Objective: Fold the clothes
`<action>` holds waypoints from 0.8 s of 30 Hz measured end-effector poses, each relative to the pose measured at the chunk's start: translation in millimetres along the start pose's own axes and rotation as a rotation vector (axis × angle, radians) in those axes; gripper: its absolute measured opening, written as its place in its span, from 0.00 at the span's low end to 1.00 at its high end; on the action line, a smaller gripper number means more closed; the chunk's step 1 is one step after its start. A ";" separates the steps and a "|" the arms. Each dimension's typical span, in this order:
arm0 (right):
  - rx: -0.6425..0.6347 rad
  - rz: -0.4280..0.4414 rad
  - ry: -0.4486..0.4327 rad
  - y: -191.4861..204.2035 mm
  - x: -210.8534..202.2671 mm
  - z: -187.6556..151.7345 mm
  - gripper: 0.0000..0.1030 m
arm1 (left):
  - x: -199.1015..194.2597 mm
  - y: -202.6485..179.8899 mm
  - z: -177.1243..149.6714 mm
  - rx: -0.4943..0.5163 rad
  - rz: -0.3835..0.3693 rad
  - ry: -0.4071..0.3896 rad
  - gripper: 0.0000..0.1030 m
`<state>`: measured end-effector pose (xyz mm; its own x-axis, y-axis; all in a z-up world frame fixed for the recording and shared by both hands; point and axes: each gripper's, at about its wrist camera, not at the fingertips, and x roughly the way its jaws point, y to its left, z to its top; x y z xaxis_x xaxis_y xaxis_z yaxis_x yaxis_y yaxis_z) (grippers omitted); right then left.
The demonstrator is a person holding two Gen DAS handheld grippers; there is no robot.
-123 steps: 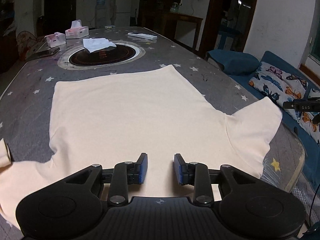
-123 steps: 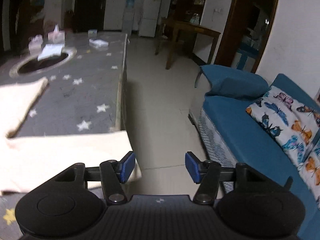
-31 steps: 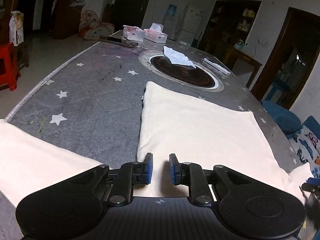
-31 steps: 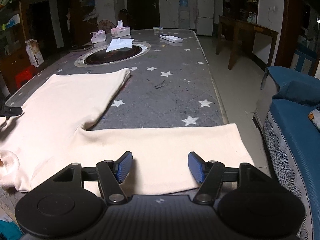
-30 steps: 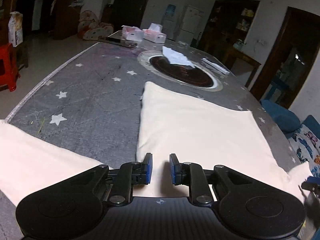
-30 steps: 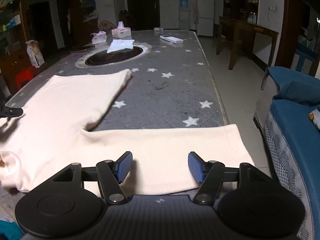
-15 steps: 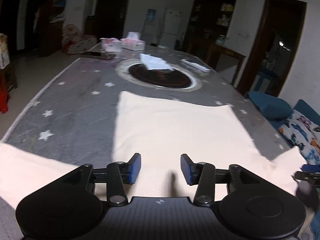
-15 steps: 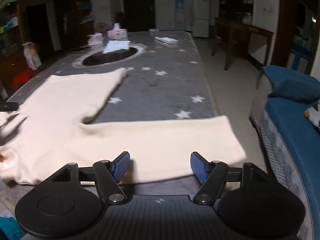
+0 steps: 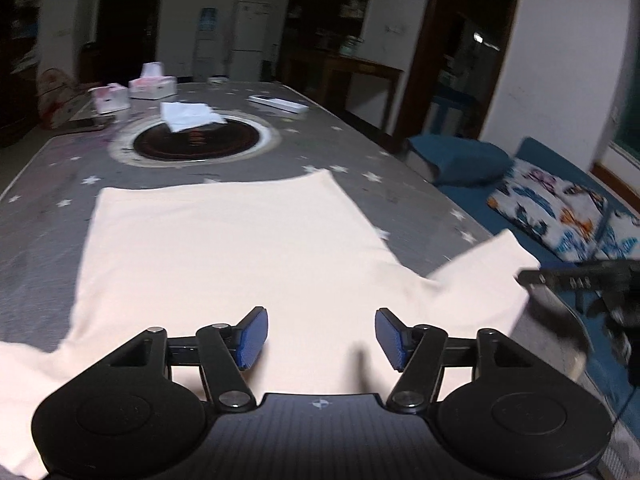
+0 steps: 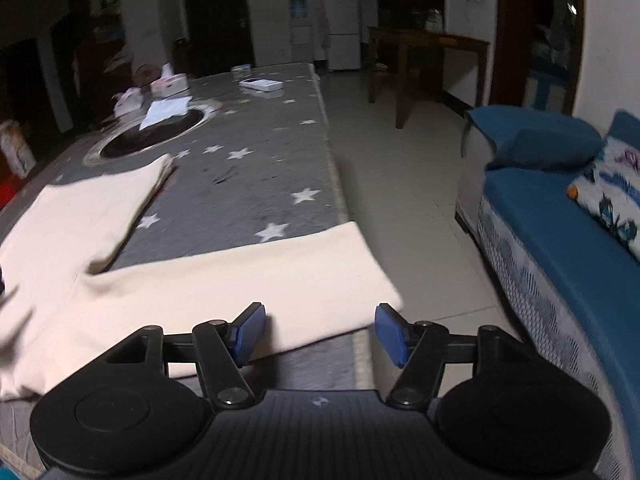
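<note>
A: How far along is the folding of the cream long-sleeved knit top?

B: Barely started, by my reading. It lies spread flat on the grey star-printed table, body stretching away ahead of the left gripper, with no fold visible in the body. The hem edge is at the far end, short of the dark round hob set into the table.

A: And the sleeves?

B: Both are out to the sides. The right sleeve runs across just ahead of the right gripper, its cuff end reaching past the table edge over the tiled floor. The other sleeve shows only as a strip off to the left of the left jaws.

A: What are the jaws doing?

B: The left jaws are opening, wide apart above the cloth near the neck end, pressing nothing. The right jaws are closing a little yet stand well apart; the sleeve's near edge and cuff corner lie between and just beyond them, and the pads are not on it.

A: So what remains?

B: Nearly all of it, I'd judge: sleeves in, sides over, then the body doubled. The sleeve under the right jaws looks the likely first piece.

A: Anything in the way?

B: White tissues and tissue boxes sit far beyond the jaws, well apart from the top.
</note>
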<state>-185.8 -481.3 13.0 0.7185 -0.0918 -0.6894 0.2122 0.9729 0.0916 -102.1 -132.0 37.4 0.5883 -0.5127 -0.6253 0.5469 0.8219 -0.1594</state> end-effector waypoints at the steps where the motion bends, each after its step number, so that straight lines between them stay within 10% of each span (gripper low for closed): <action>1: 0.016 -0.001 0.001 -3.8 0.8 0.4 0.60 | 1.3 -4.0 -1.1 0.010 -0.004 0.004 0.65; 16: 0.248 0.130 0.013 -47.7 11.5 -6.4 0.51 | 3.1 -27.1 -6.0 0.055 -0.005 0.019 0.83; 24: 0.272 0.142 -0.018 -52.8 8.5 -7.5 0.28 | 8.1 -32.7 -6.0 0.061 -0.007 0.031 0.86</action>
<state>-195.8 -531.8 -3.1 0.7646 0.0349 -0.6435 0.2770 0.8838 0.3770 -118.8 -161.5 33.0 0.5661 -0.5096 -0.6480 0.5865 0.8013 -0.1178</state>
